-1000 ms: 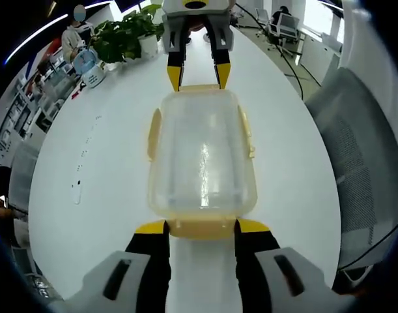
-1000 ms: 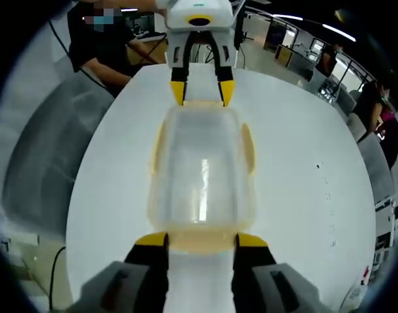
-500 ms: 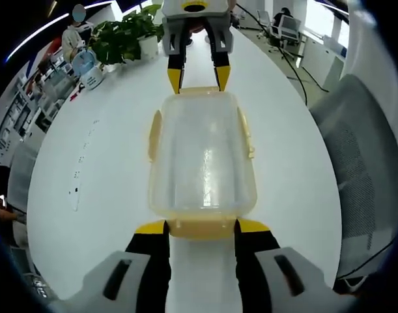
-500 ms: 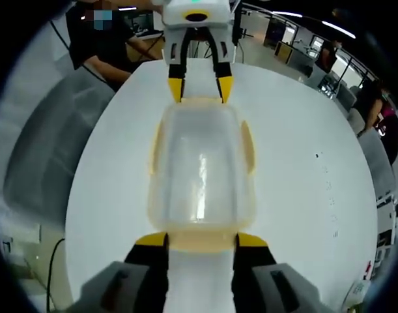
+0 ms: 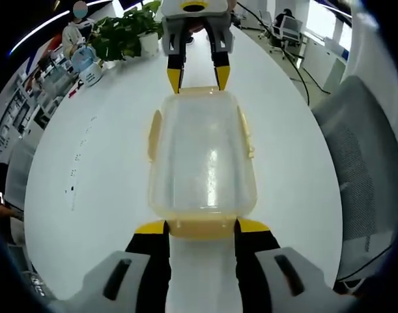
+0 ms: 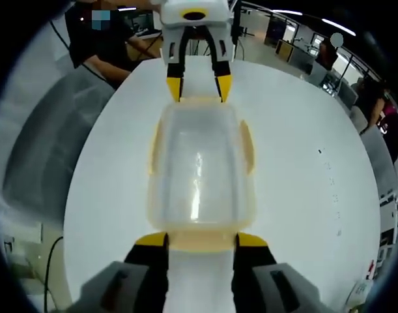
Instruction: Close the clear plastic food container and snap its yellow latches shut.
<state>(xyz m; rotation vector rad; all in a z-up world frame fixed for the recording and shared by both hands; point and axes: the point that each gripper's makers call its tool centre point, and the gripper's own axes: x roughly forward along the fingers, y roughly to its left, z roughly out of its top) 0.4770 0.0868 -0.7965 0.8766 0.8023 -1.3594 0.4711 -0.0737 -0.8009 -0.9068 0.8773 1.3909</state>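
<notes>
A clear plastic container (image 5: 202,156) with its lid on sat on a white table (image 5: 94,169), lengthwise between the two grippers. In the left gripper view, the left gripper (image 5: 200,227) rose from 6 o'clock with its yellow-tipped jaws spread wide, one on each side of the yellow end latch (image 5: 200,227) nearest the camera; I could not tell whether the tips touched it. At 12 o'clock the right gripper (image 5: 198,77) faced it, jaws likewise parted at the container's far end. Yellow side latches (image 5: 153,134) ran along both long edges. A potted plant (image 5: 124,36) stood at 11 o'clock and a grey chair (image 5: 361,182) at 3 o'clock.

In the right gripper view, the same container (image 6: 200,166) lay centred, the right gripper (image 6: 200,240) straddling its near latch at 6 o'clock and the left gripper (image 6: 199,88) at 12 o'clock. A person (image 6: 104,45) sat at 11 o'clock.
</notes>
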